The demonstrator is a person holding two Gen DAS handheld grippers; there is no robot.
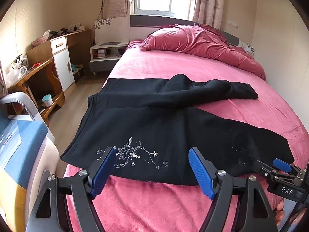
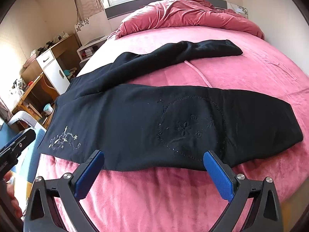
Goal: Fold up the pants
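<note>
From the left wrist, one pair of black pants lies across the pink bed, silver flower embroidery near the waist; the left gripper has its fingers spread wide, and the right gripper is cut off at the edge. From the right wrist, two legs show, the far one rumpled; the right gripper's fingers gape, empty.

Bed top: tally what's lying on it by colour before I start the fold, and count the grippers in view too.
Black pants: 1
Pink crumpled duvet: 1
Blue-padded grippers, both open, left gripper and right gripper: 2
Total: 4, all on or over the pink bed.
</note>
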